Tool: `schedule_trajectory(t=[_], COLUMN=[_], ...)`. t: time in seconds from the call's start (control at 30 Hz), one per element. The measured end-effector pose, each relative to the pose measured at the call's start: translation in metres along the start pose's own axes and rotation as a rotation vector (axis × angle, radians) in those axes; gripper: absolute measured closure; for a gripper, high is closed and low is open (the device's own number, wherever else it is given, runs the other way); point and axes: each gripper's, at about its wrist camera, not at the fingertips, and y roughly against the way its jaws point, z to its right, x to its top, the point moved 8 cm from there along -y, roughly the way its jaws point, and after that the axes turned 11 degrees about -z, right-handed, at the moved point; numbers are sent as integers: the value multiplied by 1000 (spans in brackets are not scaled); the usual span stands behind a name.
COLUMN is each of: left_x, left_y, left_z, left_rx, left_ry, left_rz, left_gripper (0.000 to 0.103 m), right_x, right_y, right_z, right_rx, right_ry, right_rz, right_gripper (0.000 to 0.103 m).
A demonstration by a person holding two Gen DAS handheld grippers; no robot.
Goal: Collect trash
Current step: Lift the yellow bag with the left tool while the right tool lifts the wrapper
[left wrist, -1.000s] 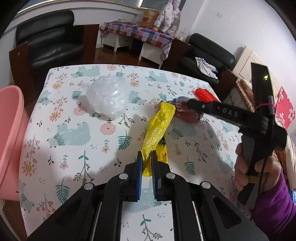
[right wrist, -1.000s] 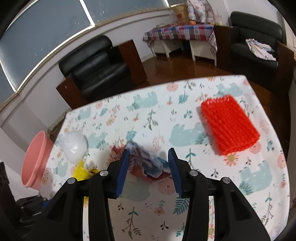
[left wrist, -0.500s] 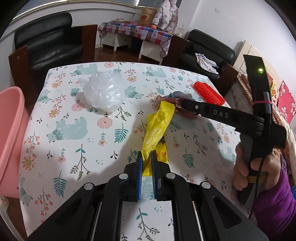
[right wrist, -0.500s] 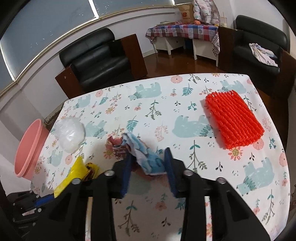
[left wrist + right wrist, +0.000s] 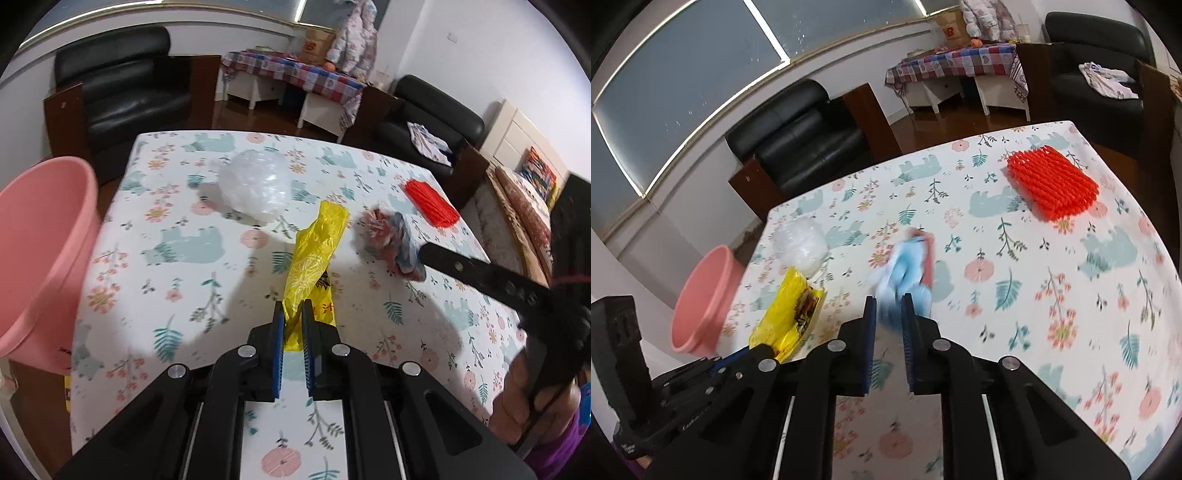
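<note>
My left gripper (image 5: pixel 293 314) is shut on a yellow plastic bag (image 5: pixel 314 258) that stands up above the flowered table (image 5: pixel 184 277); the bag also shows in the right wrist view (image 5: pixel 786 317). My right gripper (image 5: pixel 888 308) is shut on a crumpled blue and red wrapper (image 5: pixel 908 269), seen in the left wrist view (image 5: pixel 391 240) at the tip of the right gripper. A pink bin (image 5: pixel 40 258) stands off the table's left edge (image 5: pixel 701 299). A clear crumpled plastic bag (image 5: pixel 255 184) and a red foam net (image 5: pixel 430 201) lie on the table.
Black armchairs (image 5: pixel 122 92) stand beyond the far edge of the table. A second table with a checked cloth (image 5: pixel 295 74) is farther back. A bed or sofa (image 5: pixel 524 210) lies to the right.
My right gripper has closed on the blue and red wrapper and lifted it off the table. My left gripper has raised the yellow bag and the view has swung toward the pink bin.
</note>
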Motion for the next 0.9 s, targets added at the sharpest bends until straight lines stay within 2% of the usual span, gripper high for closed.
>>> schedule_trajectory(t=[0.13, 0.47, 0.9], left_x=[-1, -2, -8], left_y=[9, 20, 34], left_z=[-8, -12, -22], left_rx=[11, 12, 19], left_ry=[28, 57, 83], left_rz=[24, 57, 92], left_gripper=[95, 95, 95], right_x=[-8, -7, -7], right_y=[6, 21, 21], right_z=[-6, -9, -6], right_rx=[18, -5, -26], right_ry=[-11, 33, 26], right_rz=[52, 163, 179], right_gripper=[89, 89, 89])
